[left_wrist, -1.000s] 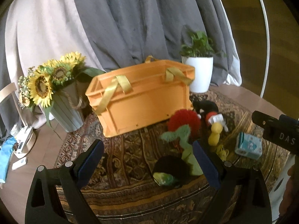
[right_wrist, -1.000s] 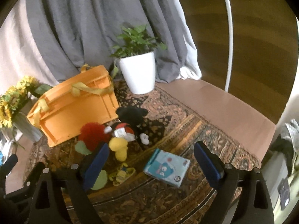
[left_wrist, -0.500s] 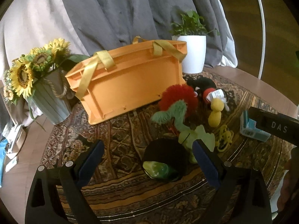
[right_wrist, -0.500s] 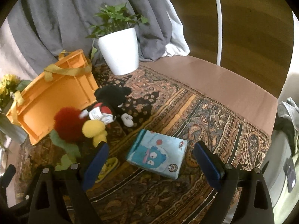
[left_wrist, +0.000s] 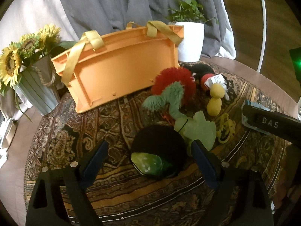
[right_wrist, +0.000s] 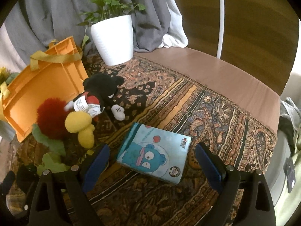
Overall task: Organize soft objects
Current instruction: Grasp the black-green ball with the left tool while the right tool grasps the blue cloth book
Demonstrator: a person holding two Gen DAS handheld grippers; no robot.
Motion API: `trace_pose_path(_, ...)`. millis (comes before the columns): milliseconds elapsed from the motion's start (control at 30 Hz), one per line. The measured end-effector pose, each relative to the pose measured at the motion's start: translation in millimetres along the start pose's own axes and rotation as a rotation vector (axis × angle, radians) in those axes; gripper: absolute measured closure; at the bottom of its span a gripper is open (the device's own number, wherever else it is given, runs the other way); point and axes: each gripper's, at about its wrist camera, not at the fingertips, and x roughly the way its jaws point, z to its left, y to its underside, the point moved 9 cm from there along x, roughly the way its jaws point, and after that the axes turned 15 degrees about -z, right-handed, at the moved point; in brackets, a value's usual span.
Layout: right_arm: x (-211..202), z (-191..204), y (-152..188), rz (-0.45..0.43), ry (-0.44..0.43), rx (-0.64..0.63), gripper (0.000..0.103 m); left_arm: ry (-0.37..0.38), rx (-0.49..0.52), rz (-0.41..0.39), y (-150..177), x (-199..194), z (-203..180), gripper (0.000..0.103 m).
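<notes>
Nearest in the left wrist view, the left gripper (left_wrist: 148, 158) hangs with its blue-padded fingers spread wide, holding nothing, and between them low in the frame lies a black plush with a green face (left_wrist: 156, 154) on the patterned rug (left_wrist: 75, 131). Just beyond it, right of centre, a pale green plush (left_wrist: 197, 128) lies touching a fuzzy green and red toy (left_wrist: 173, 86), with a yellow plush (left_wrist: 215, 98) and a tangle of yellow cord (left_wrist: 225, 126) to its right. In the right wrist view the right gripper (right_wrist: 151, 159) is likewise spread wide and empty, and a light blue cartoon-printed packet (right_wrist: 154, 152) lies flat on the rug between its fingers at lower centre. Farther back at left centre of that view, a black mouse plush (right_wrist: 101, 88) with red shorts and a white tag lies against the yellow plush. Behind the toys stands an orange crate (left_wrist: 120, 64) with yellow straps, tipped toward its side. At the far upper centre is a white plant pot (right_wrist: 112, 39), sunflowers in a grey pot (left_wrist: 35, 90) sit at the left edge, and grey drapes (left_wrist: 112, 3) hang behind.
</notes>
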Motion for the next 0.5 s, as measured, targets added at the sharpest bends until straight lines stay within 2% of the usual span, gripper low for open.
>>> trace_pose_path(267,6.5,2.3,4.7,0.009,0.014,-0.037,0.010,0.020,-0.008,0.015,6.4,8.2,-0.8,0.026)
trace_pose_path(433,7.8,2.7,5.3,0.009,0.017,-0.053,0.011,0.039,-0.010,0.019,7.0,9.0,-4.0,0.039)
trace_pose_path(500,8.2,3.0,6.3,0.013,0.015,-0.056,0.012,0.049,-0.008,0.018,6.8,8.5,-6.1,0.041)
